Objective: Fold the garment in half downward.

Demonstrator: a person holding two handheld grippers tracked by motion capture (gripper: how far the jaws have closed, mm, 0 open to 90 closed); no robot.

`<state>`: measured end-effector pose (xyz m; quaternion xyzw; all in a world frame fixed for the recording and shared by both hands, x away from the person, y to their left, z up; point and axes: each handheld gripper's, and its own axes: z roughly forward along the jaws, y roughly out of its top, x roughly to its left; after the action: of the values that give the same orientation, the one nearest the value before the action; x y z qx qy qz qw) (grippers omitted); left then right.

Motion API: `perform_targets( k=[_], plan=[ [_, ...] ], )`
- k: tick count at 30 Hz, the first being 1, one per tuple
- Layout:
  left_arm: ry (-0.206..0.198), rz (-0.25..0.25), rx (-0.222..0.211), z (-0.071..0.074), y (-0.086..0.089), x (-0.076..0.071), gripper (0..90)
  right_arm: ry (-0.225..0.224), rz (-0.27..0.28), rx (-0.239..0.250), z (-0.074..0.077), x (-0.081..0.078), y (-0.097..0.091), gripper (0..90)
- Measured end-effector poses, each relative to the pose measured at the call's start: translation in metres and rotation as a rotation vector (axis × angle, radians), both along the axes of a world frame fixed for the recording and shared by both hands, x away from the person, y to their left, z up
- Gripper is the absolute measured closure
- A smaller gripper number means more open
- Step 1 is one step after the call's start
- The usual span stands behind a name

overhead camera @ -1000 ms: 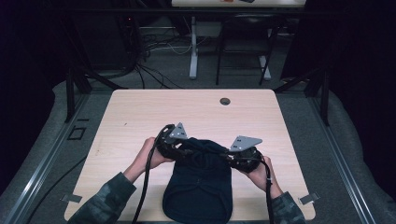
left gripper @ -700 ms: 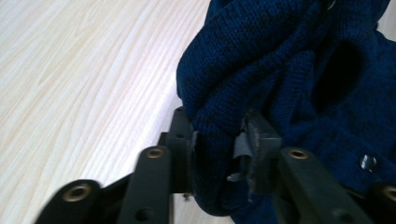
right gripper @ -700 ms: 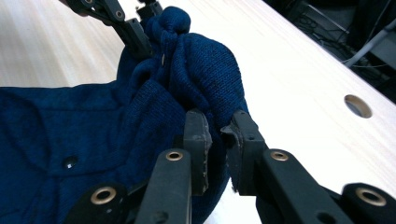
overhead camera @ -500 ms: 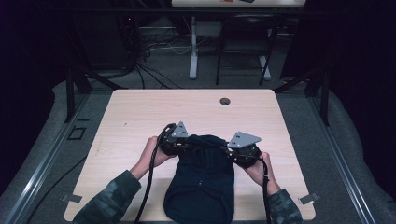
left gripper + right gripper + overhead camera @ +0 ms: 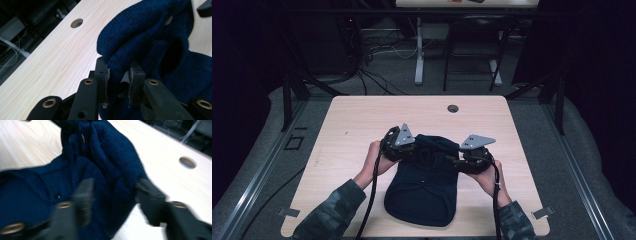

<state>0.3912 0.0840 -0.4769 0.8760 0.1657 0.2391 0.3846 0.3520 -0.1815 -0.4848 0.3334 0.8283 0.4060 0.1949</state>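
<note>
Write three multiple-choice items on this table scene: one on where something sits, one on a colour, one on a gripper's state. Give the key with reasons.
1. Where is the round hole in the table?
A. Near the far edge
B. Near the person's edge
C. At the left corner

2. What colour is the knit garment?
A. Red
B. Dark blue
C. White

3. What is the left gripper doing?
A. Lying open on the table
B. Holding a cup
C. Pinching a fold of the garment

Key: 1 A, the high view shows the hole beyond the garment, by the far edge. 2 B, the knit shows dark blue in both gripper views. 3 C, the left gripper view shows cloth squeezed between its jaws.
</note>
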Motion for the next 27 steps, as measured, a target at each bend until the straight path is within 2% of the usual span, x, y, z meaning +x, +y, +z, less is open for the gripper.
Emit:
perform_targets(
  k=[1,2,3,4,5,6,10,12,13,14,15,20,21,24,27],
  plan=[
    [-0.006,-0.001,0.002,0.001,-0.001,-0.001,74.8,0.041,-0.024,0.025,-0.006,0.006,-0.002,33.5],
    [-0.014,-0.004,0.002,0.001,-0.001,-0.001,74.8,0.061,-0.025,0.025,-0.009,0.009,-0.002,33.3],
    [-0.015,-0.008,0.008,0.002,-0.002,-0.001,74.8,0.083,-0.027,0.029,-0.012,0.011,-0.002,35.6],
    [-0.024,-0.008,0.014,0.003,-0.002,-0.002,74.8,0.091,-0.027,0.015,-0.015,0.012,-0.002,43.6],
    [-0.024,-0.008,0.014,0.003,-0.002,-0.002,74.8,0.091,-0.027,0.015,-0.015,0.012,-0.002,43.6],
    [-0.023,-0.007,0.006,0.003,-0.001,-0.002,74.7,0.04,-0.069,-0.006,-0.017,0.01,-0.002,62.5],
    [-0.021,-0.002,-0.005,0.004,0.003,-0.001,74.6,-0.022,-0.083,-0.013,-0.013,0.004,0.0,75.7],
    [-0.02,-0.001,-0.014,0.005,0.005,-0.001,74.6,-0.036,-0.075,-0.022,-0.012,0.002,0.001,77.6],
    [-0.021,0.004,-0.023,0.006,0.008,-0.003,74.5,-0.079,-0.075,-0.041,-0.01,-0.002,0.004,79.9],
    [-0.021,0.004,-0.023,0.006,0.008,-0.003,74.4,-0.079,-0.075,-0.041,-0.01,-0.002,0.004,79.9],
    [-0.025,0.006,-0.027,0.006,0.01,-0.003,74.3,-0.135,-0.073,-0.063,-0.008,-0.007,0.008,81.1],
    [-0.041,0.015,-0.049,0.006,0.02,-0.008,73.4,-0.276,-0.062,-0.16,-0.008,-0.019,0.019,81.9],
    [-0.04,0.017,-0.059,0.006,0.021,-0.009,73.4,-0.276,-0.062,-0.16,-0.008,-0.019,0.019,81.9],
    [-0.043,0.021,-0.059,0.002,0.025,-0.012,72.4,-0.315,-0.054,-0.193,-0.009,-0.024,0.024,81.9],
    [-0.042,0.017,-0.047,0.0,0.028,-0.016,70.0,-0.337,-0.045,-0.198,-0.011,-0.027,0.026,81.9]
  ],
)
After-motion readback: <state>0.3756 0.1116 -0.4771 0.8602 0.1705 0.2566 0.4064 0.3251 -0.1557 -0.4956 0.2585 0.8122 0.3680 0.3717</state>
